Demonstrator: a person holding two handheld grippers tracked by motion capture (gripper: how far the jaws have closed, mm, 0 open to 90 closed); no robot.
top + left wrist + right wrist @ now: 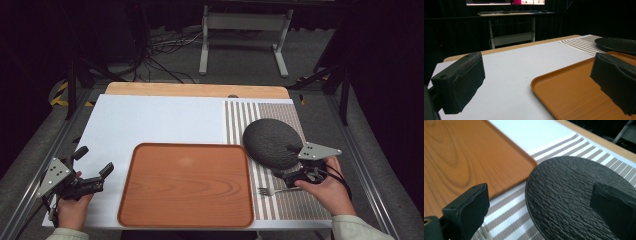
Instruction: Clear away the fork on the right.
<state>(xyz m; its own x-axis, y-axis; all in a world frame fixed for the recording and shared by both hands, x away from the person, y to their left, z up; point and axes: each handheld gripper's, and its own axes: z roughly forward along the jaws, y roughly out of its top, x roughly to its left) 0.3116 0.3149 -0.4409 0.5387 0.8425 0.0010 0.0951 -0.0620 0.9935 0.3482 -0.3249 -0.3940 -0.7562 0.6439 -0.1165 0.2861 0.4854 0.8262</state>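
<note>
Right claw (289, 161) hovers at the near edge of the black plate (272, 142), jaws spread wide and gripping nothing. In the right gripper view one matte, blocky jaw sits over the plate's face and the other over the striped placemat (506, 220), so the rim runs between them, but whether either pad touches the plate can't be told. That plate (569, 200) is round and shallow, with a rough, slate-like pebbled surface. It lies on the placemat (280, 200), a woven rectangle of taupe and white bands, just right of the tray (186, 184) and overlapping none of it.

The tray is the big landmark: a rounded-corner rectangle in orange-brown with a printed wood grain and a low raised lip, bare inside. A small metal fork (271, 190) lies on the placemat just right of the tray's near corner, below the plate.

Left of the tray, the left claw (95, 164) hangs over the white desk (150, 120), jaws released and wide apart, nothing between them. In the left gripper view the tray's lip (541, 85) curves smooth and glossy.
</note>
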